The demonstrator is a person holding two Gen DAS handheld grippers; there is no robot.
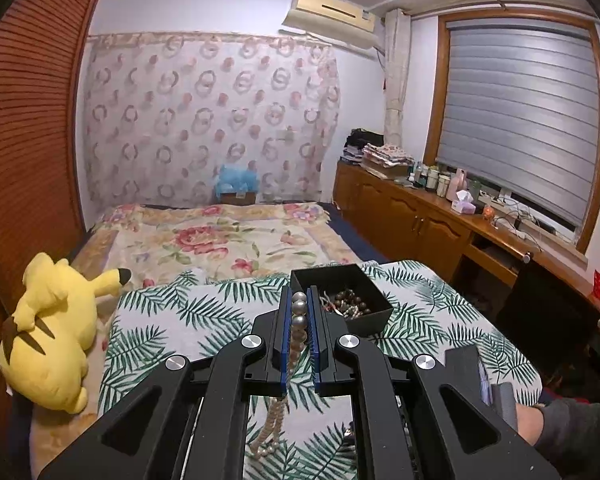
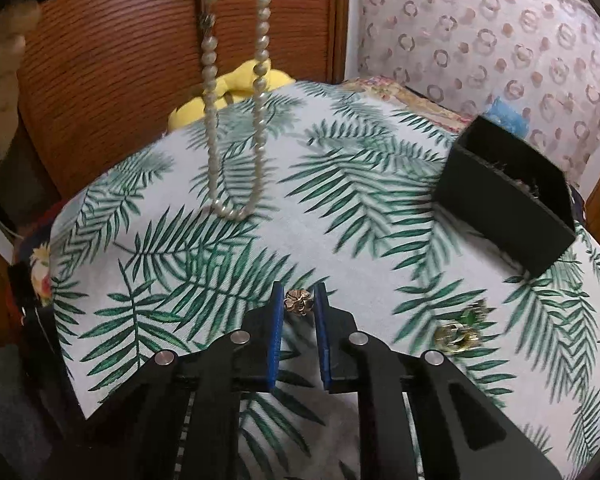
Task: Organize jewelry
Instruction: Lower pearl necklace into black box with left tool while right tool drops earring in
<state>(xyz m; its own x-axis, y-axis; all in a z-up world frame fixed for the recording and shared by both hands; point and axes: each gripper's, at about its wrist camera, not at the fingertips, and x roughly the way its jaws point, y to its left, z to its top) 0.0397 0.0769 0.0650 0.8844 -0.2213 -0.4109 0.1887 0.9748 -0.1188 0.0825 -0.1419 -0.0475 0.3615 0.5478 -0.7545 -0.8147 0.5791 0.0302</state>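
Left claw (image 1: 299, 312): jaws nearly together, clamped on a pearl necklace (image 1: 299, 322); larger grey beads sit between the blue pads, centre of the left view.
Necklace: the rest of the strand droops under the claw toward the bottom of that frame; in the right view it hangs as a long loop from the top edge, upper left, with its lowest beads at or just above the cloth, contact unclear.
Right claw (image 2: 298, 300): jaws narrow, a small gold flower piece (image 2: 298, 301) between the fingertips, lower centre of the right view; the pads look to be touching it, though whether it is off the cloth I cannot tell.
Loose pieces: a gold and green cluster (image 2: 462, 326) lies on the cloth at lower right of the right view, near the claw but apart from it; blurred, so the count is unclear.
Box (image 1: 342, 298): black, open-topped, upper right of the right view and just past the left claw in the left view; dark beads and tangled pieces lie inside.
Surface (image 2: 360, 208): covered with a palm-leaf cloth, filling the middle of both frames.
Surroundings: yellow plush (image 1: 48, 328) at left, a flowered bed beyond.
Progress: looks midway. Some jewelry is in the box; the necklace, the flower and the cluster are outside it.
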